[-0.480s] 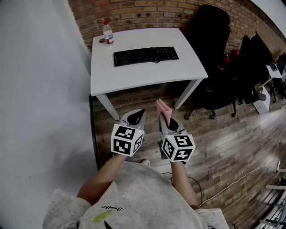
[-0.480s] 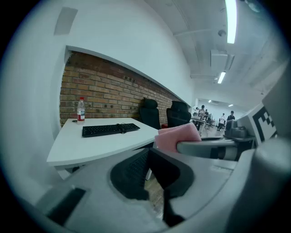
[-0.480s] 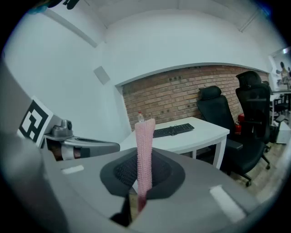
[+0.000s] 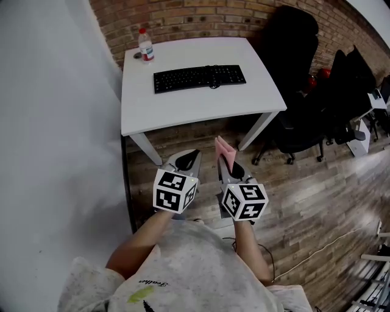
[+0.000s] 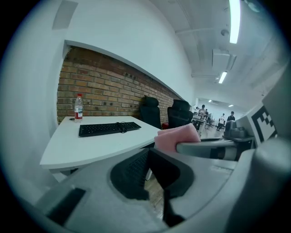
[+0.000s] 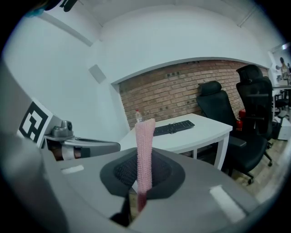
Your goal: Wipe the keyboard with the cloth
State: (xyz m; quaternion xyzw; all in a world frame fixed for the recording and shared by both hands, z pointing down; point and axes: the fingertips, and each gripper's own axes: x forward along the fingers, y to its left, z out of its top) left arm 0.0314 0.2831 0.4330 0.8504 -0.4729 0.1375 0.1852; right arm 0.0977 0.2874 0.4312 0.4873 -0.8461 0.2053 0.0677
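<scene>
A white rectangular counter (image 4: pixel 183 109) stands against a red brick wall (image 4: pixel 201 18). A long black keyboard (image 4: pixel 200 78) lies on the counter toward its far edge, and a clear plastic bottle with a red cap (image 4: pixel 145 46) stands upright at its far left corner. Short of the counter's near edge, over the wooden plank floor (image 4: pixel 317 195), the left tool (image 4: pixel 187 159) has its jaws together. Beside it, the right tool (image 4: pixel 226 163) grips a pink cloth (image 4: pixel 223 149) that sticks out toward the counter. Black office chairs (image 4: pixel 292 79) stand right of the counter.
</scene>
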